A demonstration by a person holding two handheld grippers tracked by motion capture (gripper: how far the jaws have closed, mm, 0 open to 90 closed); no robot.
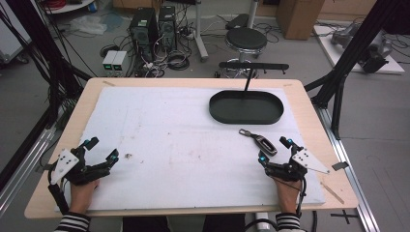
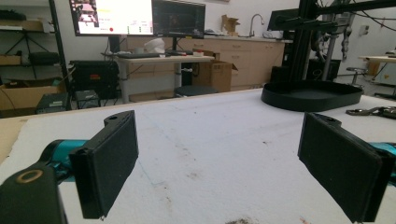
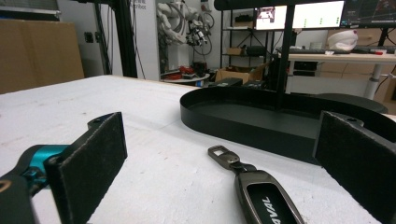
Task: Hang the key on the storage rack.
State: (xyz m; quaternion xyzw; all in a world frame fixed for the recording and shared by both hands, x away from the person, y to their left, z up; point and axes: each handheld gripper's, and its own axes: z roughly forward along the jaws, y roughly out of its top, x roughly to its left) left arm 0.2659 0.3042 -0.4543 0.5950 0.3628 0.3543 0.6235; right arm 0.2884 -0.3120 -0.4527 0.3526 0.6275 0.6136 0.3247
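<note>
Approach step: the right hand-held gripper (image 1: 275, 151), jaws wide and empty, faces the key fob (image 3: 261, 193) just ahead; next it must straddle and close on it.

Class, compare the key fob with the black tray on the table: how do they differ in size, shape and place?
The key fob is small and slim; the black tray is far larger, oval and rimmed. The key fob lies just ahead of the right gripper; the black tray sits farther back. Both are dark and rest on the white mat.
</note>
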